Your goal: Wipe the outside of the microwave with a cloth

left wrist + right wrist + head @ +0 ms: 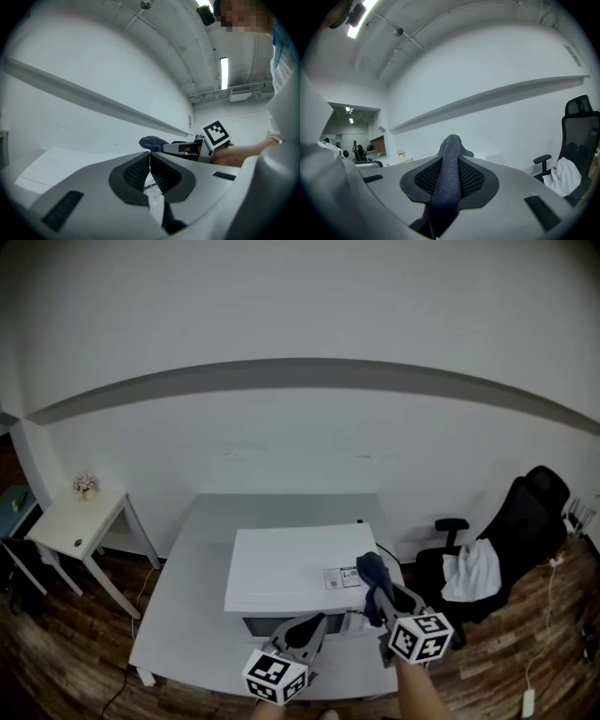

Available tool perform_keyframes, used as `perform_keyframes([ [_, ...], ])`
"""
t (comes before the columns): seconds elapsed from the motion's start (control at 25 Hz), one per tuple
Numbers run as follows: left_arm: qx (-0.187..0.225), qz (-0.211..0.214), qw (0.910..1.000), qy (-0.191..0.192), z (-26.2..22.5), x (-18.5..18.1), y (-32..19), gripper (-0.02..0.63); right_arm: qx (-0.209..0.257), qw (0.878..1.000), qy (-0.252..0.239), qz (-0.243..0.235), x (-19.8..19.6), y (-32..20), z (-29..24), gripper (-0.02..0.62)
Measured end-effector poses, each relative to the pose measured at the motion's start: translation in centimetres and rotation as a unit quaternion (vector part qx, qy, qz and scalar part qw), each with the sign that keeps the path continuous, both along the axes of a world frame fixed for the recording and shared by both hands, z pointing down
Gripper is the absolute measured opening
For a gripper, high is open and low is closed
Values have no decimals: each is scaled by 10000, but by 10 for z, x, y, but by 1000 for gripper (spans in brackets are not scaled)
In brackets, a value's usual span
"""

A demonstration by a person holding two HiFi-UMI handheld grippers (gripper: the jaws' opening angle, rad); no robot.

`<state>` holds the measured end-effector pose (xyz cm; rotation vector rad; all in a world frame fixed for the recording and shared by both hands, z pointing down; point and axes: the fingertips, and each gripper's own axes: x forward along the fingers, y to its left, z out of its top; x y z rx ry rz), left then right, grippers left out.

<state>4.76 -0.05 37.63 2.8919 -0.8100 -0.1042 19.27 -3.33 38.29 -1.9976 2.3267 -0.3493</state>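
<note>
**Right tongs** point(379, 596): Partly closed and clamped on the cloth point(372, 569). In the right gripper view, the dark blue cloth point(449, 173) fills the gap between both pads of the tongs point(451, 158). A folded end sticks out past the tips.

**Left tongs** point(315, 624): Fully closed, holding nothing. In the left gripper view, the two pads of the tongs point(150, 158) meet along a single seam.

**Microwave** point(291, 568): White casing. It stands on the grey surface point(183, 615) against the wall. A small label point(342, 577) sits on the top panel near the right front corner.

**Cloth position:** In the head view, the cloth is bunched over the right front corner of the microwave top, just right of the label. Whether it touches the panel cannot be told. In the left gripper view, the cloth point(152, 142) projects from the right tongs point(165, 146) above the white top panel point(56, 164).

**Tongs position:** Both point roughly level toward the wall.
- The left tongs are at the upper edge of the microwave front, left of the right tongs. The two are near each other but apart.
- A marker cube sits at the rear of each gripper.

**Surroundings:**
- A black chair point(530, 517) stands to the right of the surface, with a white fabric point(473, 570) draped over its seat.
- A smaller white side table point(70, 521) stands to the left. It carries a small plant point(85, 484).
</note>
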Motion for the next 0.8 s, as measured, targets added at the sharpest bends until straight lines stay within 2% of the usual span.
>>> perform_keyframes([
  [0.24,0,118,9998,-173,-6,23,-46,5,-301,9994,-48,156,29,-58,17,103],
  [0.32,-15,128,9996,-234,-5,29,-56,5,-558,9983,34,170,34,-70,32,103],
  [0.4,-22,141,9995,-283,-4,32,-65,5,-989,9942,364,217,38,-78,52,103],
  [0.48,8,151,9993,-337,-5,31,-74,5,-1381,9851,982,283,37,-82,68,103],
  [0.6,11,130,9993,-354,-6,24,-89,5,-1636,9707,1706,423,35,-84,78,103],
  [0.8,0,345,9990,-281,-16,14,-108,5,-1909,9551,2143,736,37,-88,86,103],
])
